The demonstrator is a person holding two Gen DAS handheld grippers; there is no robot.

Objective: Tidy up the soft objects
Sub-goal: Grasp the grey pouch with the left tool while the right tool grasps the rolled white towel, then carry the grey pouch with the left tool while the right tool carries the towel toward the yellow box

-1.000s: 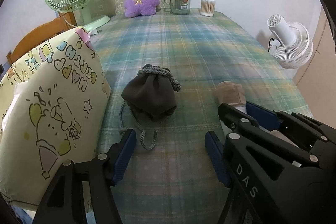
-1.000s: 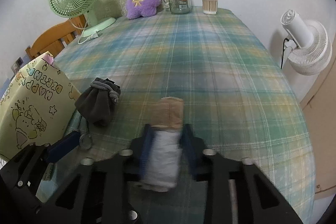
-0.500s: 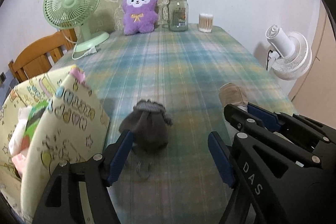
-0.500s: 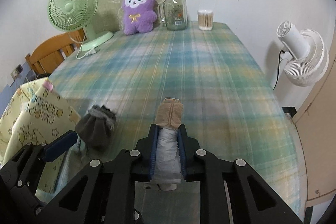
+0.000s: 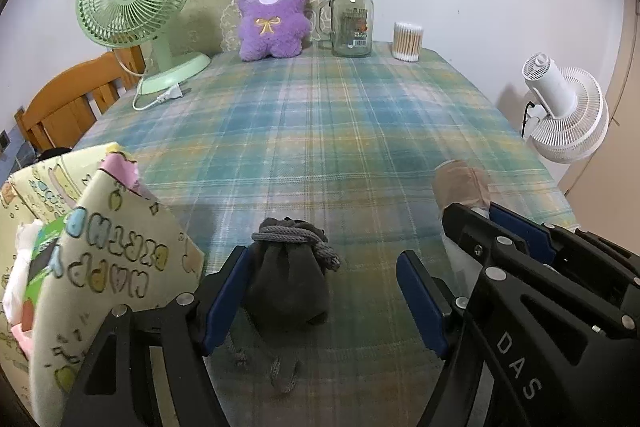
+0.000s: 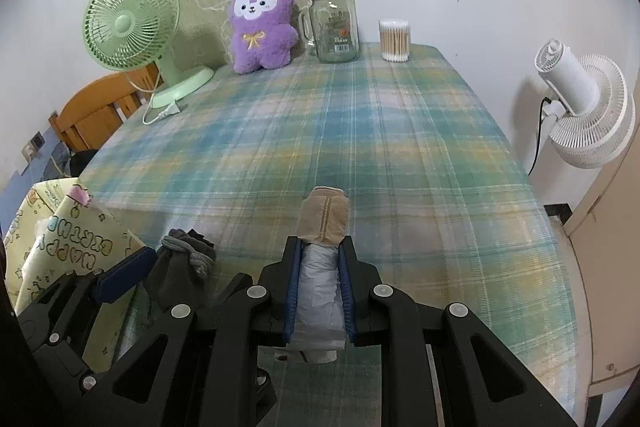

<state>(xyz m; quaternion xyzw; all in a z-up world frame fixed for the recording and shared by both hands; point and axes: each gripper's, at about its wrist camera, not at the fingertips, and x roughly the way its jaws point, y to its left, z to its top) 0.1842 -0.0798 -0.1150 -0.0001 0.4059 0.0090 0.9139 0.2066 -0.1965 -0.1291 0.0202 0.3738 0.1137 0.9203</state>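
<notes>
A dark grey drawstring pouch (image 5: 290,279) lies on the plaid tablecloth (image 5: 340,131) between the fingers of my open left gripper (image 5: 320,291), nearer the left finger; it also shows in the right wrist view (image 6: 182,273). My right gripper (image 6: 320,259) is shut on a rolled bundle with a white body and a tan end (image 6: 324,219), held above the table; the bundle also shows in the left wrist view (image 5: 460,187). A yellow "Happy Birthday" gift bag (image 5: 80,267) stands open at the left with soft items inside.
A purple plush toy (image 5: 272,11), a glass jar (image 5: 352,21) and a cotton swab box (image 5: 407,42) stand at the far edge. A green fan (image 5: 136,7) is at the far left. A white fan (image 5: 568,115) stands off the right edge. A wooden chair (image 5: 68,99) is at the left.
Both grippers have pulled back and risen. The right gripper has lifted the bundle off the table. The left gripper's fingers now flank the pouch.
</notes>
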